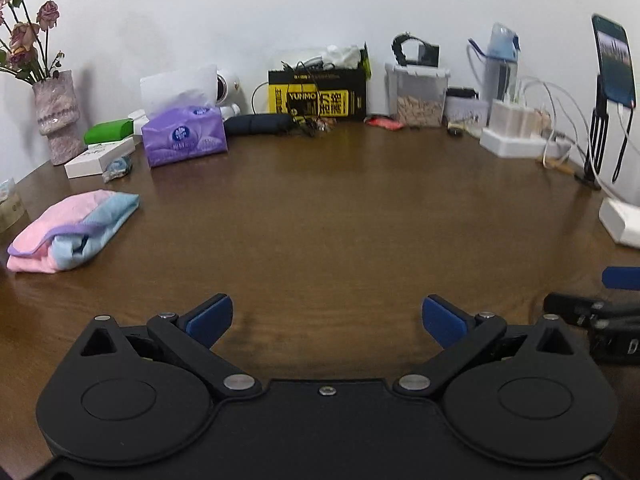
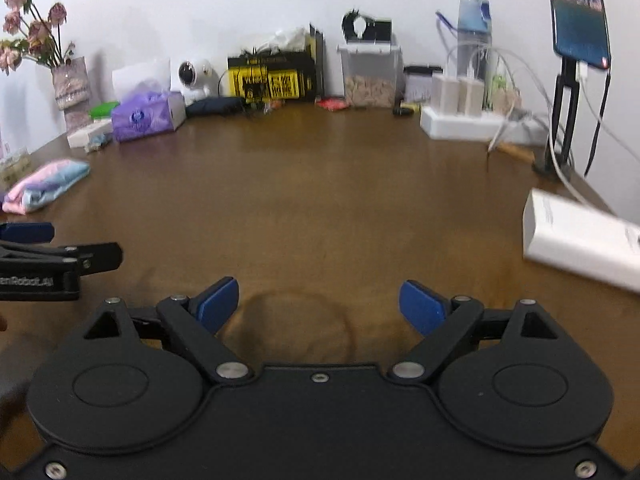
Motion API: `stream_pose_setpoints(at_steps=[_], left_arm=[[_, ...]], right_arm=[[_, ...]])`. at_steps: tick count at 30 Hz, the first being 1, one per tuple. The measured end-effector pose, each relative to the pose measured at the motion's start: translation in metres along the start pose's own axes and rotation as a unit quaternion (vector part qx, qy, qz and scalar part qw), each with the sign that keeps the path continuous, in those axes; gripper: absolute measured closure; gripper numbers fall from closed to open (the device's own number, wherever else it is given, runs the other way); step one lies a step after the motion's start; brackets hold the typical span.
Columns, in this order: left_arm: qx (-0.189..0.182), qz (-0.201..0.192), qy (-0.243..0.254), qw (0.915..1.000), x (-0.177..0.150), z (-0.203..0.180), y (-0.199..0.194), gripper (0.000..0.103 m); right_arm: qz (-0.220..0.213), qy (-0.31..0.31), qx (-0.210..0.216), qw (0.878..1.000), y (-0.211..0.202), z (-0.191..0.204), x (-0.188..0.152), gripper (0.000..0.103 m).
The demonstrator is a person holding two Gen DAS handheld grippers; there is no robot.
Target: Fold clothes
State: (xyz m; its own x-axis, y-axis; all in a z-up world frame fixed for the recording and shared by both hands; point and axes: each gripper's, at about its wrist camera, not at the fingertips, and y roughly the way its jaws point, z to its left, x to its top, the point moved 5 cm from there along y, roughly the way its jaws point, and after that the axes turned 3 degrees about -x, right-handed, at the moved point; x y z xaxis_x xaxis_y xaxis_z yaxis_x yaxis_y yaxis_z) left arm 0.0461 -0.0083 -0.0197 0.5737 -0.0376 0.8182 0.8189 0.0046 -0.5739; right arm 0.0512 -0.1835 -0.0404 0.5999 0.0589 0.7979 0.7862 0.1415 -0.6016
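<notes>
A folded cloth [image 1: 72,232] in pink, light blue and purple lies at the left side of the brown table [image 1: 340,208]. In the right wrist view the same folded cloth [image 2: 44,188] sits far left. My left gripper [image 1: 327,316] hovers open over bare wood, nothing between its blue pads. My right gripper [image 2: 318,300] is open too, over a faint ring mark on the wood. The two grippers are side by side: the right one's blue pad [image 1: 622,278] shows at the right edge of the left wrist view. Both are well apart from the cloth.
A purple tissue box [image 1: 184,136], a vase of flowers [image 1: 58,120], a yellow-black box [image 1: 316,96], a clear food container [image 1: 418,96] and chargers with cables [image 1: 516,128] line the back wall. A phone on a stand [image 2: 576,16] and a white box [image 2: 576,236] stand at the right.
</notes>
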Motion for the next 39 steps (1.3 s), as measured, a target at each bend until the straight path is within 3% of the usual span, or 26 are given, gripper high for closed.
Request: stream_pose_setpoints(at_steps=[7, 39], left_arm=[[0.002, 0.035, -0.022, 0.9992, -0.007, 0.009, 0.003, 0.000], [-0.004, 0.034, -0.025, 0.9991, -0.010, 0.013, 0.004, 0.000]], right_arm=[[0.012, -0.022, -0.026, 0.999, 0.007, 0.022, 0.004, 0.004], [0.018, -0.006, -0.026, 0.999, 0.011, 0.021, 0.005, 0.000]])
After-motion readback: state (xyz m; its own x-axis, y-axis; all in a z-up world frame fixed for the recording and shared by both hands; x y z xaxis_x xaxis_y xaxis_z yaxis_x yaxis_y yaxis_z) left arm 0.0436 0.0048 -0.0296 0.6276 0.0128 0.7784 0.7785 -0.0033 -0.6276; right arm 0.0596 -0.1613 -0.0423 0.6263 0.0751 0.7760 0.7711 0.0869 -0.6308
